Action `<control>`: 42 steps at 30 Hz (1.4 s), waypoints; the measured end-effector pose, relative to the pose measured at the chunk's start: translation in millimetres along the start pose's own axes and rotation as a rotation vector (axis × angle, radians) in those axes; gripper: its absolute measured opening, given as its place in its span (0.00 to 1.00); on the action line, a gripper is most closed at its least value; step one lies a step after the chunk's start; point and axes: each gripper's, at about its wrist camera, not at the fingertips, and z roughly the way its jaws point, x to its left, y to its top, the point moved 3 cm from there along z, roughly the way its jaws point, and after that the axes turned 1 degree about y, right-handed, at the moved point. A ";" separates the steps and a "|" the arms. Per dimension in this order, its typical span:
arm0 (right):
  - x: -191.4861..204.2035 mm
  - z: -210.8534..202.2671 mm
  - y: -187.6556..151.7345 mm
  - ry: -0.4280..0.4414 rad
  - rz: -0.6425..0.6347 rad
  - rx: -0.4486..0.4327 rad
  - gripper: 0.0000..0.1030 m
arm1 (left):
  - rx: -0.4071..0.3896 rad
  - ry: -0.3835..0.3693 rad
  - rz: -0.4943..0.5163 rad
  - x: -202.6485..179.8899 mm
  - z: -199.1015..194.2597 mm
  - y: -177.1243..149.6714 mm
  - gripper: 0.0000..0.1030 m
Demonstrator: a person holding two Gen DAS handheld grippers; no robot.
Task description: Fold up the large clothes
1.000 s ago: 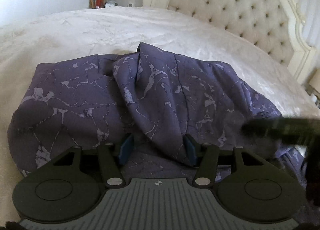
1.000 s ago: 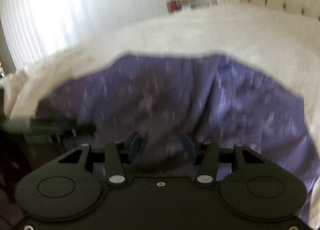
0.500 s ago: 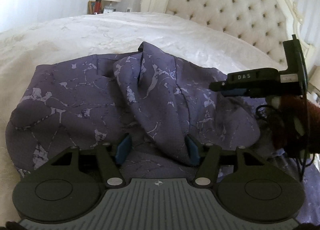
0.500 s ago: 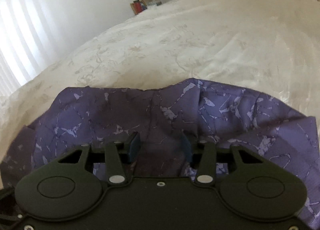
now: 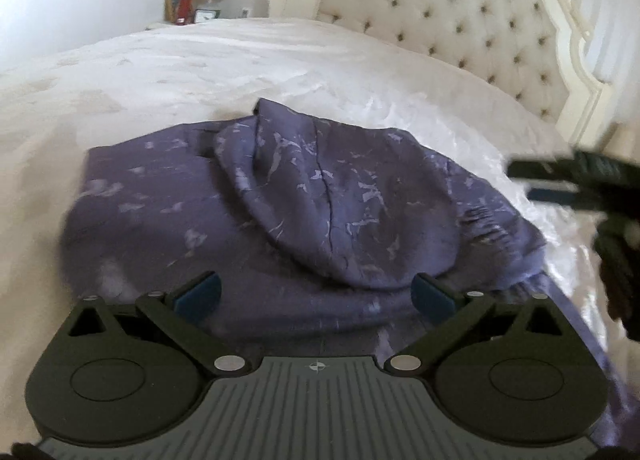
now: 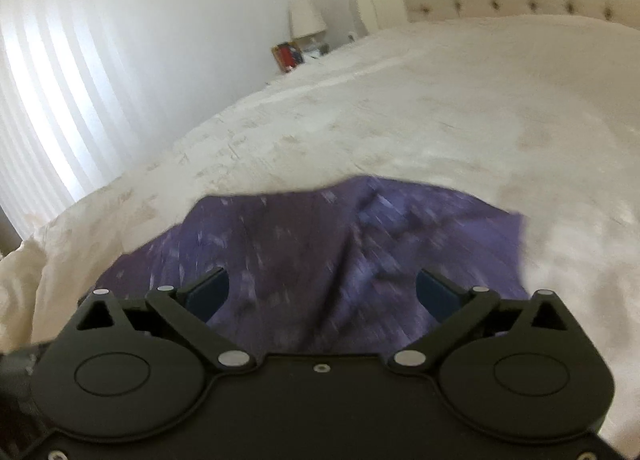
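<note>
Both claws stand wide, their jaws having just opened, and neither pad presses cloth. Left claw (image 5: 316, 294) hangs over the near edge of the garment (image 5: 280, 211), a purple patterned piece lying in a loose heap on the bed (image 5: 240, 59). Right claw (image 6: 322, 292) hangs over the same garment (image 6: 320, 236) from its other end; in the left view it shows as a dark blur (image 5: 576, 183) off the garment's right edge, toward the headboard (image 5: 460, 15).

Cloth lies ahead of and below each claw, between the spread pads but free of them. The garment's long axis runs crosswise to the left claw, from the side away from the headboard to the side nearest it, with a folded flap humped over the headboard half. Judging from this, the left claw is nearer the flat half and the right claw nearer the humped half, so each would take its own end for the next fold.
</note>
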 end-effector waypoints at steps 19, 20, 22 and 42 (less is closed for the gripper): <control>-38.7 -154.4 -111.7 -0.122 0.114 0.300 0.99 | 0.190 0.110 -0.113 30.2 -130.7 -79.2 1.00; -40.3 -157.9 -117.3 -0.137 0.119 0.313 0.99 | 0.204 0.115 -0.115 31.7 -132.9 -85.5 1.00; -45.9 -165.2 -128.8 -0.156 0.142 0.339 0.99 | 0.230 0.121 -0.114 32.5 -135.4 -97.1 1.00; -38.9 -144.4 -179.1 -0.101 0.028 0.525 1.00 | 0.417 0.116 -0.126 46.0 -126.7 -146.9 1.00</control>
